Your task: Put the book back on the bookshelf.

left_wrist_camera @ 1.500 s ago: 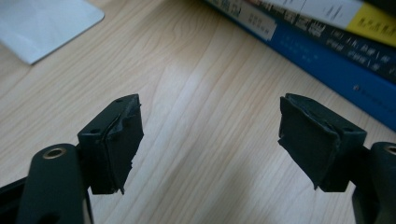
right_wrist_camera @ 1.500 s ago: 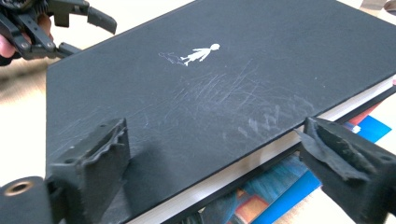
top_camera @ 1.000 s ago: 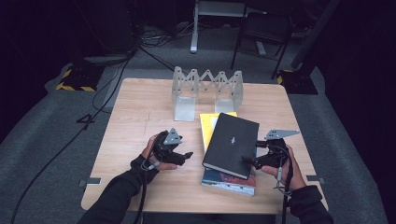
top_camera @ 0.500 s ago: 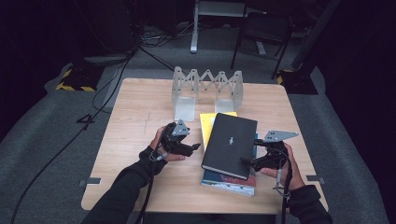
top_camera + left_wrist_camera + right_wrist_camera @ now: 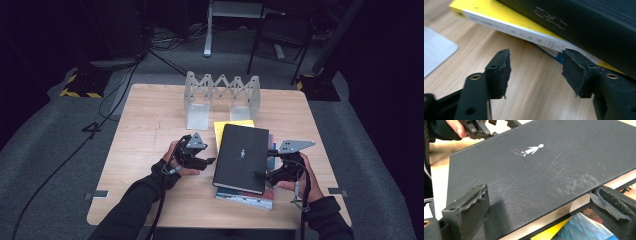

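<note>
Black book [image 5: 241,157] tops a stack on the wooden table [image 5: 145,125], over a yellow book [image 5: 230,126] at its 12 o'clock edge. Right gripper [image 5: 261,175], jaws spread, straddles its 5 o'clock corner, one jaw over the cover, one under. Left gripper [image 5: 210,161], jaws apart and empty, sits at its 9 o'clock side. A folding rack [image 5: 222,92] stands at 12 o'clock.

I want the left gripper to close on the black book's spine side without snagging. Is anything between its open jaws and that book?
Nothing visible. The left gripper is open over bare table; the black book lies just ahead atop the yellow book, whose edge sticks out beneath it.
</note>
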The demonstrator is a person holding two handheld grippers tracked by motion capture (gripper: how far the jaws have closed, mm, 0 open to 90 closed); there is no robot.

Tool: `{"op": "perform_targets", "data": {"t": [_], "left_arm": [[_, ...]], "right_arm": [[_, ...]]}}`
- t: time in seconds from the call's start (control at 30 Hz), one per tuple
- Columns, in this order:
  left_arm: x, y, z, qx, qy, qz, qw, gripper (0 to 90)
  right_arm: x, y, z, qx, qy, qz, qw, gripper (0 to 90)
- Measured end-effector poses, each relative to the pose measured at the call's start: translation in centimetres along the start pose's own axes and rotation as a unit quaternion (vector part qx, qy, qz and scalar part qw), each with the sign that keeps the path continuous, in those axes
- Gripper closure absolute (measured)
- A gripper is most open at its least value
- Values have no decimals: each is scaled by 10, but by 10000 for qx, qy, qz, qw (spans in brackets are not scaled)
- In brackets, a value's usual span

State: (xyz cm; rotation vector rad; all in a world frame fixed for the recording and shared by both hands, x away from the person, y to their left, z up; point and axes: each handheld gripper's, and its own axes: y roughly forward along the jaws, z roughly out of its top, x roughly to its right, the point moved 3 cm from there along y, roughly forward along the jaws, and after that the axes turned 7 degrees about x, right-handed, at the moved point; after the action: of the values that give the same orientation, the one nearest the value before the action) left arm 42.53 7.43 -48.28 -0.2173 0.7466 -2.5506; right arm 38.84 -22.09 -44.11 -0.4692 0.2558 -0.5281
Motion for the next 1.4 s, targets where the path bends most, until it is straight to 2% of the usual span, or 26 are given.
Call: {"op": "perform_targets", "data": {"t": [0.13, 0.17, 0.23, 0.3, 0.4, 0.53, 0.57, 0.63, 0.7, 0.87, 0.93, 1.0, 1.07, 1.17, 1.23, 1.3, 1.33, 1.4], "left_arm": [[4, 1, 1, 75, -42, -269, 9996, 471], [4, 2, 1, 51, -5, -254, 9997, 516], [5, 4, 0, 37, -20, -296, 9996, 526], [4, 4, 1, 65, 15, -251, 9997, 547], [4, 2, 0, 99, 37, -311, 9995, 625], [3, 0, 0, 134, 33, -301, 9995, 652], [2, 0, 0, 172, -7, -296, 9994, 689], [0, 0, -1, 219, -118, -332, 9991, 707], [-2, 0, -1, 234, -138, -290, 9992, 729], [-5, 0, -2, 248, -190, -152, 9994, 730], [-8, 1, -1, 277, -244, 9, 9993, 724], [-12, 3, -1, 266, -290, 42, 9992, 716], [-15, 6, -1, 270, -334, 86, 9990, 681], [-20, 13, -2, 257, -528, 181, 9981, 605], [-23, 19, -2, 243, -613, 199, 9976, 577], [-24, 21, -1, 256, -609, 190, 9976, 580], [-30, 22, -1, 328, -721, 134, 9968, 579], [-32, 22, -1, 397, -653, 47, 9971, 593]], "right_arm": [[-1, 0, 1, 33, -49, -6, 10000, 30], [0, 0, 1, 38, -52, 9, 10000, 30], [1, 2, 2, 28, -30, 11, 10000, 32], [1, 3, 3, 56, -21, 8, 10000, 38], [3, 6, 7, 80, -79, -13, 9999, 45], [5, 10, 12, 94, -91, -44, 9999, 50], [6, 12, 14, 130, -123, -76, 9998, 53], [6, 14, 17, 206, -134, -104, 9996, 58], [7, 15, 19, 258, -169, -128, 9994, 70], [6, 15, 28, 395, -252, -211, 9987, 107], [6, 16, 32, 332, -272, -239, 9988, 123], [7, 17, 34, 276, -249, -226, 9991, 123], [8, 18, 32, 230, -217, -208, 9993, 124], [9, 18, 29, 363, -169, -159, 9991, 124], [10, 18, 27, 408, -159, -135, 9990, 127], [10, 16, 27, 487, -188, -86, 9986, 136], [10, 15, 28, 555, -206, -66, 9982, 142], [9, 14, 30, 546, -249, -74, 9982, 143]]}}
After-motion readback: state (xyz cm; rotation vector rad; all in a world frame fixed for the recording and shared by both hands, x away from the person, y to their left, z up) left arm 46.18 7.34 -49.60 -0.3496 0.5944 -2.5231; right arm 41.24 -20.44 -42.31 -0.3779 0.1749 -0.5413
